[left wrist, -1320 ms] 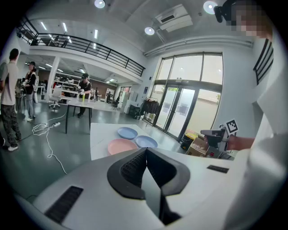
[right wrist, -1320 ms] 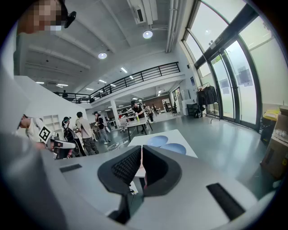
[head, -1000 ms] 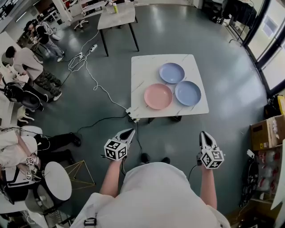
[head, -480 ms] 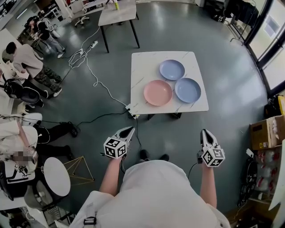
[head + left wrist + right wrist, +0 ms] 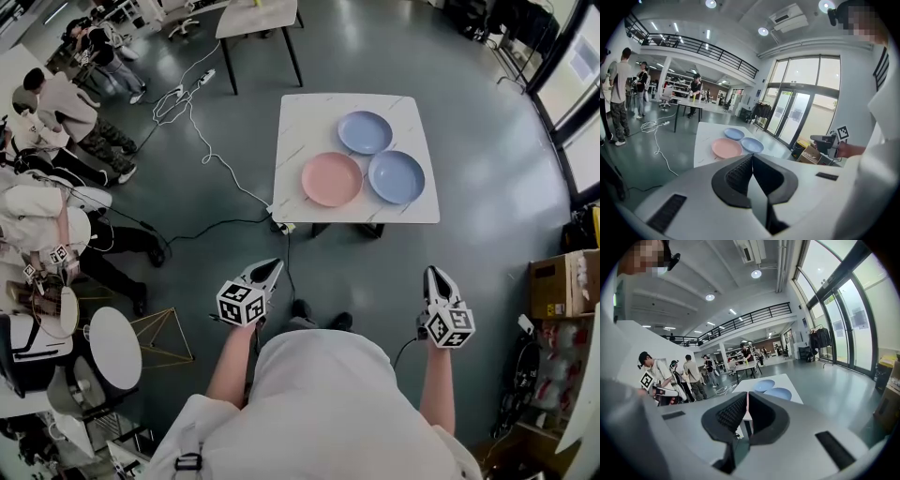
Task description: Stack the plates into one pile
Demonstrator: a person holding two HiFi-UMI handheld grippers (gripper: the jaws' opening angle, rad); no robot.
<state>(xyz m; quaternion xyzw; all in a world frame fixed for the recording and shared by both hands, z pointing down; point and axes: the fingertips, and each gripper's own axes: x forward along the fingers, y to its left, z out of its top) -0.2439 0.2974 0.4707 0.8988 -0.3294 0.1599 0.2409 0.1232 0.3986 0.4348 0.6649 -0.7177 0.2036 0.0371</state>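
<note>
Both units edged forward since the earlier frame. Left hand-held gripper [image 5: 271, 268] and right hand-held gripper [image 5: 433, 274] are pressed together, empty, well short of the worktop [image 5: 300, 122]. Still the approach step. Pink plate [image 5: 332, 179], near blue plate [image 5: 396, 176] and far blue plate [image 5: 365, 132] lie unstacked. Next: close in, spread jaws, take one rim.

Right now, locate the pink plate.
Head view: the pink plate lies on the white table, left of the near blue plate, in front of the far blue plate.

No legible txt, labels, brands, nos. or signs anywhere
</note>
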